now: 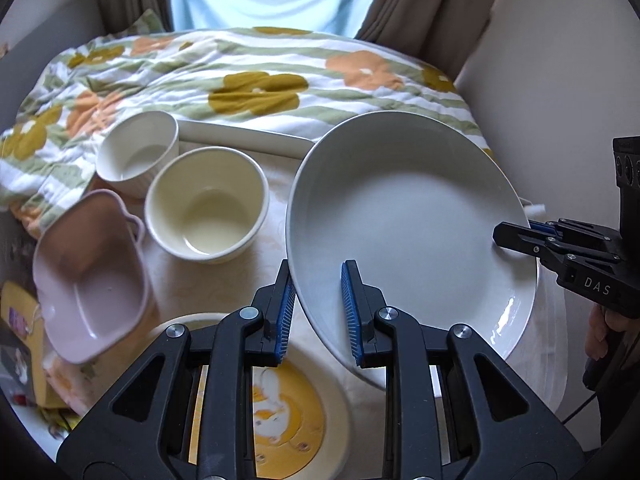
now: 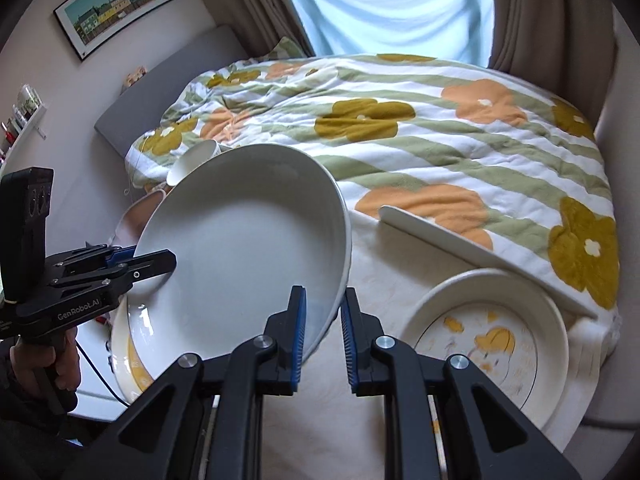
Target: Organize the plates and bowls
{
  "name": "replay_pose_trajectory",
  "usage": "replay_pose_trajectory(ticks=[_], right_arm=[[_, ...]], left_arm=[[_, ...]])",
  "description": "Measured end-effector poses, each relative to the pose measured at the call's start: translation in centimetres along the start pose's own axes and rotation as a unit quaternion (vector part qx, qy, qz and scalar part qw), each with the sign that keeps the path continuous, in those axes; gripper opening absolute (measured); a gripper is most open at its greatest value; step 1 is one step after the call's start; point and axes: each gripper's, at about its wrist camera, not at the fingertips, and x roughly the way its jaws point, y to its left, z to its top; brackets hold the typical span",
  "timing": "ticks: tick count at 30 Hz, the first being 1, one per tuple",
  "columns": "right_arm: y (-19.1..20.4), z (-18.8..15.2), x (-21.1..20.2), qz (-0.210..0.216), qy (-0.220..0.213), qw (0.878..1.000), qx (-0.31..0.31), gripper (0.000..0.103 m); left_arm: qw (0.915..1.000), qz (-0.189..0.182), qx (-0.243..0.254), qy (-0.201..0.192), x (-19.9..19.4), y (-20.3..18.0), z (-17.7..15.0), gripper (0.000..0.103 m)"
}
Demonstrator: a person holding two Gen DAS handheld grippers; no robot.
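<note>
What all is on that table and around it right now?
large plate: one, white, tilted in the air above the table, held at opposite rims by both tongs
round bowls: two, cream, side by side at the table's far left
handled dish: one, pale pink, near left of the table
patterned plates: two, cream with yellow drawings, one at each near side of the table
long flat dish: one, white, at the table's far edge against the quilt
table: one, pale cloth cover
quilt: one, white with green stripes and orange and mustard flowers, behind the table
curtains: brown, beside the window
framed picture: one, on the wall
left tongs: black with blue pads, shut on the large plate
right tongs: same, shut on the large plate
</note>
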Motion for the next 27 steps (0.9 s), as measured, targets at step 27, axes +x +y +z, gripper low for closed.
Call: replay_pose_trajectory(ticks=[27], right_arm=[[13.8,-11.4,5.2,-0.076,0.029,0.991,0.104,0.016]], left_arm=[[0.9913,-0.034,0.074,0.104,1.3,11.9,-11.1,0.020]])
